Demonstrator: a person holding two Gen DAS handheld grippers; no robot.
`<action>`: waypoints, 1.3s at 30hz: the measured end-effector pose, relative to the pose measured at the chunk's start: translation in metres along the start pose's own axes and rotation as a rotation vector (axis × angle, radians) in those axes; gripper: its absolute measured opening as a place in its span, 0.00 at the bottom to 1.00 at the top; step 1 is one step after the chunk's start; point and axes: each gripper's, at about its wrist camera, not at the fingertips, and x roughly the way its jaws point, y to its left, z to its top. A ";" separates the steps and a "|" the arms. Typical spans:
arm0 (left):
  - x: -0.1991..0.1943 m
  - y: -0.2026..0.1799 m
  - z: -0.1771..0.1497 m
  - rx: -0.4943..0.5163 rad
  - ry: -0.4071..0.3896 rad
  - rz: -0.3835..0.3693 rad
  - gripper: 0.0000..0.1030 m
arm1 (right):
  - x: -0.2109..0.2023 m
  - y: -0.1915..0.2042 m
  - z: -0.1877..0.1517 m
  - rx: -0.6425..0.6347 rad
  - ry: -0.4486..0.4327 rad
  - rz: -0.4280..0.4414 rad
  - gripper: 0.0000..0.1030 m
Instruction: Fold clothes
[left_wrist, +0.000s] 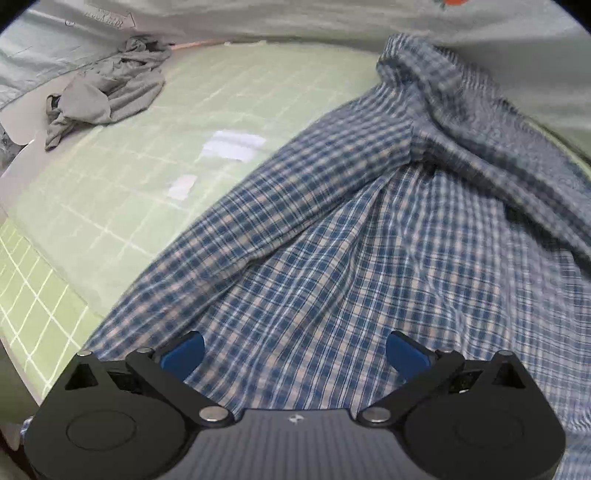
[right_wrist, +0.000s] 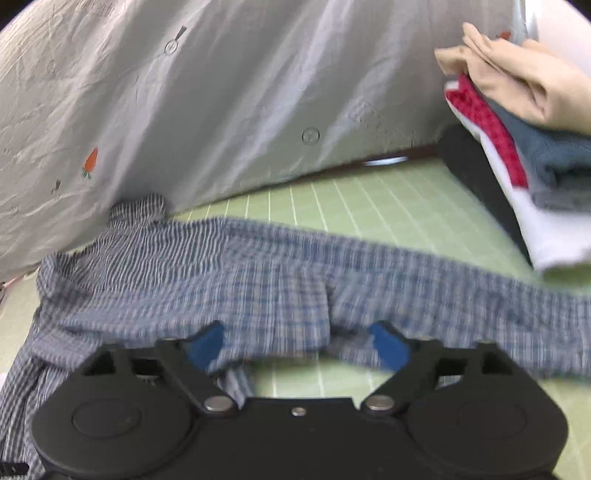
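Note:
A blue and white plaid shirt (left_wrist: 351, 240) lies rumpled on the green grid mat (left_wrist: 147, 166). My left gripper (left_wrist: 295, 354) is open, its blue pads wide apart just above the plaid cloth, holding nothing. In the right wrist view the same plaid shirt (right_wrist: 258, 273) stretches across the mat (right_wrist: 369, 199), blurred by motion. My right gripper (right_wrist: 297, 345) is open, with its blue pads apart over the shirt's near edge.
A crumpled grey garment (left_wrist: 107, 88) lies at the far left of the mat. A stack of folded clothes (right_wrist: 524, 122), beige, blue, red and white, stands at the right. A pale printed sheet (right_wrist: 221, 96) hangs behind the mat.

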 end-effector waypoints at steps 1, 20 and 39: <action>-0.006 0.006 -0.001 -0.010 -0.015 -0.010 1.00 | -0.003 0.003 -0.004 -0.003 -0.001 -0.003 1.00; -0.029 0.127 0.017 0.027 -0.070 -0.111 1.00 | -0.056 0.119 -0.066 -0.015 -0.015 -0.027 1.00; 0.023 0.253 0.085 0.373 -0.034 -0.355 1.00 | -0.069 0.380 -0.162 0.212 0.151 0.027 0.73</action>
